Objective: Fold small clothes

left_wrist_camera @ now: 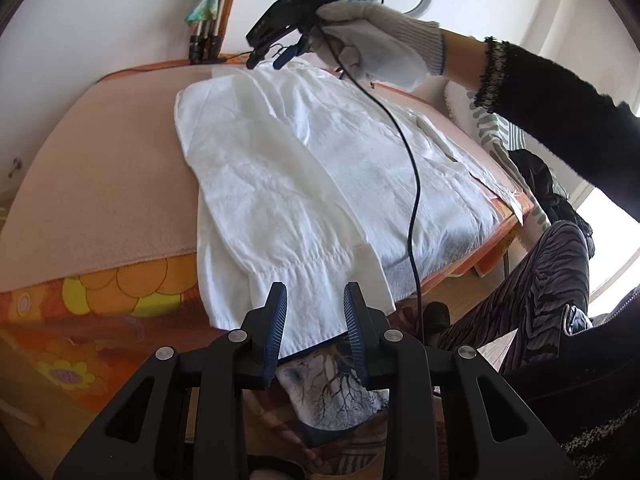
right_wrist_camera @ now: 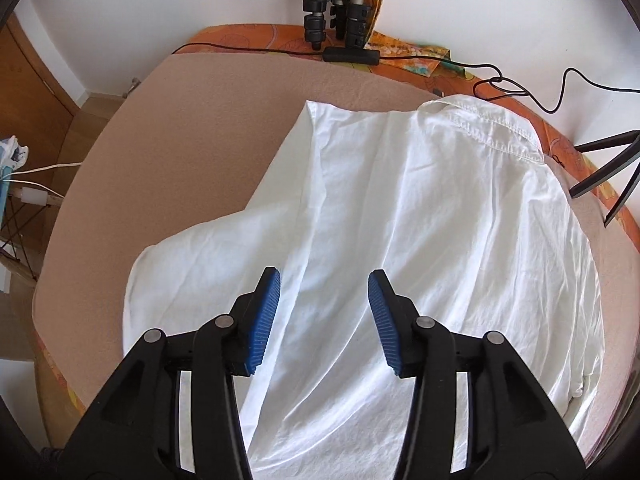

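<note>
Now, left fingers: slightly apart, empty, over the near hem of the white shirt.
Shirt: flat on the beige surface.
Right fingers: wider apart, empty, above the shirt.

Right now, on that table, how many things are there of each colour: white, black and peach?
White: 1, the shirt.
Black: 2, the power brick and its cable.
Peach: 1, the blanket under the shirt.
Total: 4.
</note>
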A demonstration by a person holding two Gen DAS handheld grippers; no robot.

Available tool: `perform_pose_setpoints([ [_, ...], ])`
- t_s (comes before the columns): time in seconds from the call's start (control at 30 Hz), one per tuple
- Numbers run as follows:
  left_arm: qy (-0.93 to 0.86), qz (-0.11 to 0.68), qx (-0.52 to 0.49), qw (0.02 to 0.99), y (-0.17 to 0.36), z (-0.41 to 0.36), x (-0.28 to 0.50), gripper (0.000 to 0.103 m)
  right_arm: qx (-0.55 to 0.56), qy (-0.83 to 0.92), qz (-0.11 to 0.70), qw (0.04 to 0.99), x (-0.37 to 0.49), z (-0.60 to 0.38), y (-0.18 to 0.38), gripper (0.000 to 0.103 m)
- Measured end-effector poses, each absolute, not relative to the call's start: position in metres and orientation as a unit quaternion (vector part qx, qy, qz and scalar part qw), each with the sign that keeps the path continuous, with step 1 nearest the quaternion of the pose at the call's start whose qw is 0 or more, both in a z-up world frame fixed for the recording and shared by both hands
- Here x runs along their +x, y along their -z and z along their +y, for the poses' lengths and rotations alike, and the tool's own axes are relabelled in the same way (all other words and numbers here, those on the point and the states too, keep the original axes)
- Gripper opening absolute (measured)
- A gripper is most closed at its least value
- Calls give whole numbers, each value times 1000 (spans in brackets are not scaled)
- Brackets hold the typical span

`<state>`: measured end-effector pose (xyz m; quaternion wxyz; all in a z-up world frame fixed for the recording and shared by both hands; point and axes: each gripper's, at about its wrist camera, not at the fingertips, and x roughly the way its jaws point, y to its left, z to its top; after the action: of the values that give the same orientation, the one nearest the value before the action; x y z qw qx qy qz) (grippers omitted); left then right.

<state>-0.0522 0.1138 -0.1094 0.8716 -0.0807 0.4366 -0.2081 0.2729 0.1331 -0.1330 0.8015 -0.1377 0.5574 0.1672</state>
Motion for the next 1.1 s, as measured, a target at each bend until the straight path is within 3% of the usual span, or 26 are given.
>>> perform_pose_setpoints([
  [0.17, 170, 481, -107, 854, 135, 124, -42, 28, -157, -242, 546, 787, 239, 169, 117, 48],
  [0.43, 169, 503, -140, 836, 153, 124, -40, 27, -186, -267, 544, 773, 205, 195, 136, 48],
  [0.57, 169, 493, -139, 842, 147, 127, -42, 13, -158, -262, 559, 771, 211, 180, 150, 48],
  [0.67, 160, 474, -144, 854, 137, 135, -45, 13, -149, -250, 570, 768, 214, 167, 163, 48],
  [0.73, 142, 463, -154, 861, 133, 143, -47, 20, -140, -243, 581, 764, 217, 158, 172, 48],
  [0.87, 98, 463, -175, 863, 136, 159, -44, 48, -117, -241, 598, 756, 220, 141, 184, 48],
  [1.1, 105, 472, -207, 851, 144, 161, -33, 48, -97, -242, 600, 757, 224, 129, 183, 48],
])
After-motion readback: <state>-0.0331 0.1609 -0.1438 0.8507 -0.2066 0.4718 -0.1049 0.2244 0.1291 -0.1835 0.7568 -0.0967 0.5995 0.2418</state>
